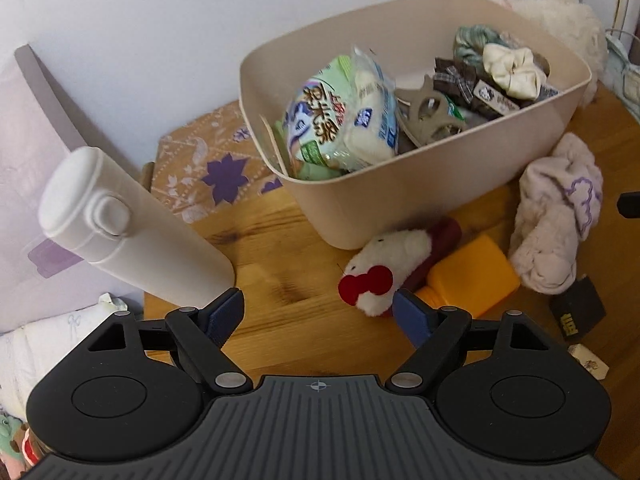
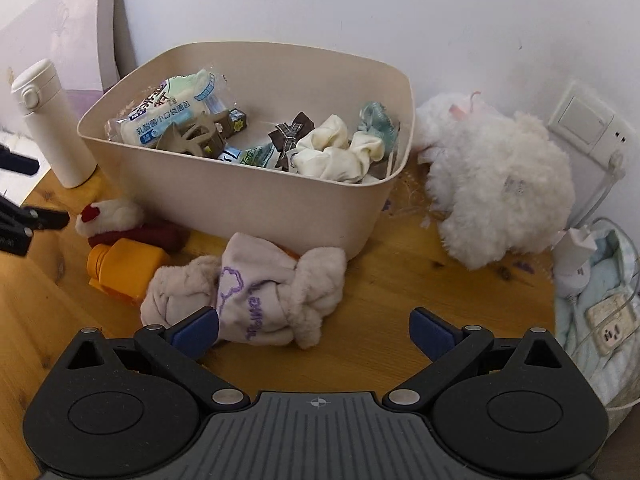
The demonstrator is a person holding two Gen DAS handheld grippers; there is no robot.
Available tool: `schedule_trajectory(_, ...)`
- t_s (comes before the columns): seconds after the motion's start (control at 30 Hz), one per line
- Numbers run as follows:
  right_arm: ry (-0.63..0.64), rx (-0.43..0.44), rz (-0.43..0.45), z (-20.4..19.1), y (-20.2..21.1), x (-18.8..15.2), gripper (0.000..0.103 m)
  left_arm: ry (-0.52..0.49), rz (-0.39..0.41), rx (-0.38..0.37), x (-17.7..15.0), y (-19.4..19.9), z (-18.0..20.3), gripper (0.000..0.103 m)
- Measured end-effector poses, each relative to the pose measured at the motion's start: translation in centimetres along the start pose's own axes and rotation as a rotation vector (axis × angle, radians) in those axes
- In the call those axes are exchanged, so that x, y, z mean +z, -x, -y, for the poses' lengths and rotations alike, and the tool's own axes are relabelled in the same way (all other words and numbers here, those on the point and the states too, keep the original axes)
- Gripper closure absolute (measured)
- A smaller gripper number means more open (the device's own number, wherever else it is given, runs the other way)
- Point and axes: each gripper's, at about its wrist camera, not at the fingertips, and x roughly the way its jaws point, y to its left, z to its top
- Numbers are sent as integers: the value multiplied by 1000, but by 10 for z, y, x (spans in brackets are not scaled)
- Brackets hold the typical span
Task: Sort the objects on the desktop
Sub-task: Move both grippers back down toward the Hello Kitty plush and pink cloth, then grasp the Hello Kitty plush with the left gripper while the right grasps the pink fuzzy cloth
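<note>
Showing a fluffy white plush (image 2: 500, 196) only from the right wrist.

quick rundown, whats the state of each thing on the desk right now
bin: upright, partly filled
white bottle: standing, lid shut
orange bottle: lying on its side
pink cloth: crumpled on the desk
small plush: lying by the bin
left gripper: open, empty
right gripper: open, empty

Bare bench (image 1: 304, 280) lies open between the left gripper's (image 1: 318, 312) spread jaws at 12 o'clock, hemmed by a white flask (image 1: 132, 228) at 10, a plush toy (image 1: 384, 264) and orange bottle (image 1: 472, 276) at 1, and the beige bin (image 1: 400, 184) beyond.
</note>
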Motion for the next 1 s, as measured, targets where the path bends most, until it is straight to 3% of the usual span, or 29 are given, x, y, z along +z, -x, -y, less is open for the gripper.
schedule_trajectory(0.87,46,-34,-95,-17,-61,13,0,-88,-96,-97,18,-64,30,19)
schedule_trajectory(1.0,46,-26,-95,-15,-66,14,0,-50,-102,-118,22,-69,29,19)
